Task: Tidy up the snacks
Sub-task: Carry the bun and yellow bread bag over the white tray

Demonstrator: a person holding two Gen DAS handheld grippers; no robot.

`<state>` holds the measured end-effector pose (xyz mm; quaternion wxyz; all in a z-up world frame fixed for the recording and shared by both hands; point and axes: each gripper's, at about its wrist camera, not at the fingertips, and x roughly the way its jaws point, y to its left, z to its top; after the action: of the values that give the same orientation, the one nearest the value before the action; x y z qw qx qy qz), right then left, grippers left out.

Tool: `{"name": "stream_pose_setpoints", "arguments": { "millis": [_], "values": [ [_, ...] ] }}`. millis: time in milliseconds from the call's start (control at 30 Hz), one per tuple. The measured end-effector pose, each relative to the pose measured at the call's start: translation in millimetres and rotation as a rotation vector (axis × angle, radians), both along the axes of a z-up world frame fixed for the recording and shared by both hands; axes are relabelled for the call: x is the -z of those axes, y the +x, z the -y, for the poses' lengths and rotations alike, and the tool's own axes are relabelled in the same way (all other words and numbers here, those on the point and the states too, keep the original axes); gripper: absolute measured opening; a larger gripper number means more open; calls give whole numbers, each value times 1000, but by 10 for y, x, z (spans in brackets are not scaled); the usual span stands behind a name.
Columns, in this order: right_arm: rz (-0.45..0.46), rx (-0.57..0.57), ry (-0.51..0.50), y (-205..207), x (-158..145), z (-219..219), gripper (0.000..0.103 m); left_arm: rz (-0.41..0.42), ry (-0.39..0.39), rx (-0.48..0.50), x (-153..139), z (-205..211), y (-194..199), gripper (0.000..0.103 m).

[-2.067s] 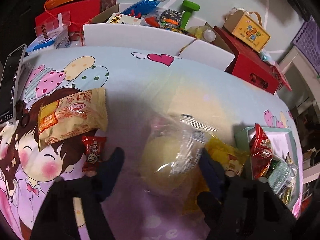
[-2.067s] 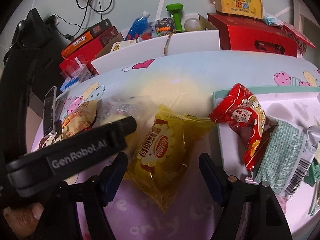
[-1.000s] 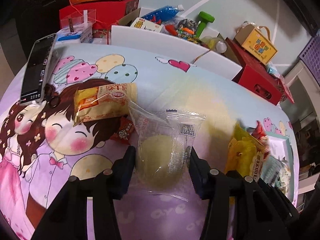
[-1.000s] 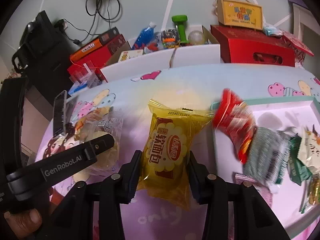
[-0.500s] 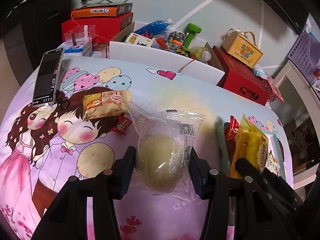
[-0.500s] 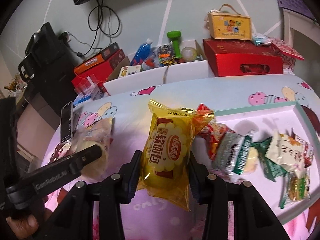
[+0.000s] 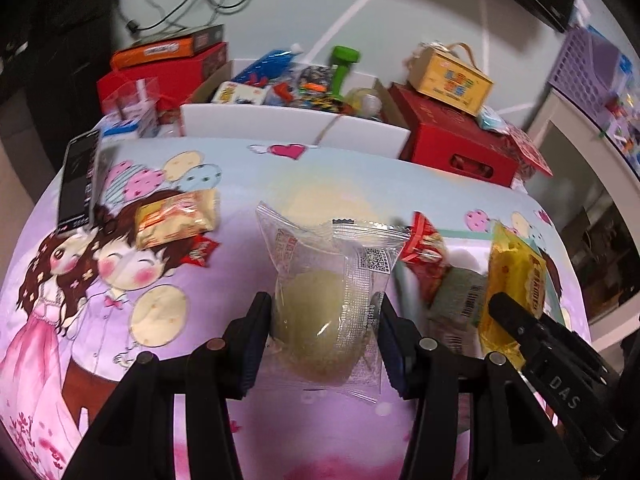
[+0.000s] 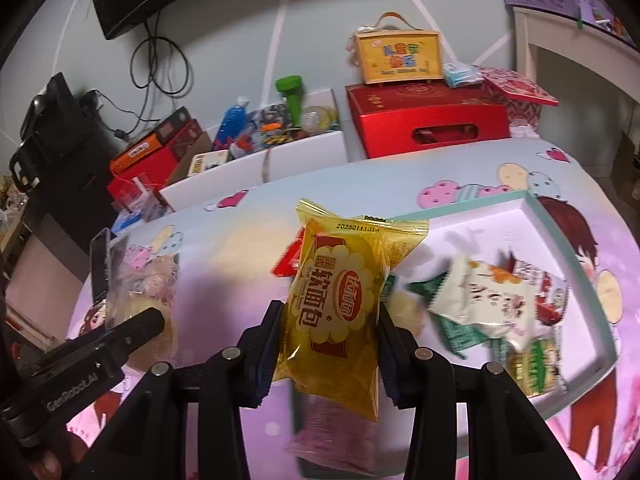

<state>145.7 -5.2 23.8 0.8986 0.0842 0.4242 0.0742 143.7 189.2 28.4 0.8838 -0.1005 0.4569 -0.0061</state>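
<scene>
A: Left wrist view, surface first?
B: Table (image 7: pixel 224 280) under a cartoon-print cloth; boxes and cables behind. Left gripper (image 7: pixel 322 330), jaws closed on a clear-wrapped pale bun (image 7: pixel 320 320), lifted above the cloth. Wrapper carries a QR code; other print unreadable. Left of the jaws: a beige snack pack (image 7: pixel 176 218) and a small red sachet (image 7: pixel 200 252).

A: Right wrist view?
B: Same cloth. Right gripper (image 8: pixel 330 338), jaws clamped on a yellow bread packet (image 8: pixel 340 304), stamped "2026011101" or thereabouts. Right of the jaws: a teal-rimmed tray (image 8: pixel 576 280) holding assorted packets.

A: Handling advice?
B: Likely carry each over the tray, lower inside the rim, then release; squeeze lightly, since both contents probably crush.
</scene>
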Motion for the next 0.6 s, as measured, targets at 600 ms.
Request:
{"name": "stream_pose_setpoints", "arguments": {
  "millis": [600],
  "values": [
    [-23,242,-10,50,13,1135,46,15,25,234,-67,1088,69,53]
  ]
}}
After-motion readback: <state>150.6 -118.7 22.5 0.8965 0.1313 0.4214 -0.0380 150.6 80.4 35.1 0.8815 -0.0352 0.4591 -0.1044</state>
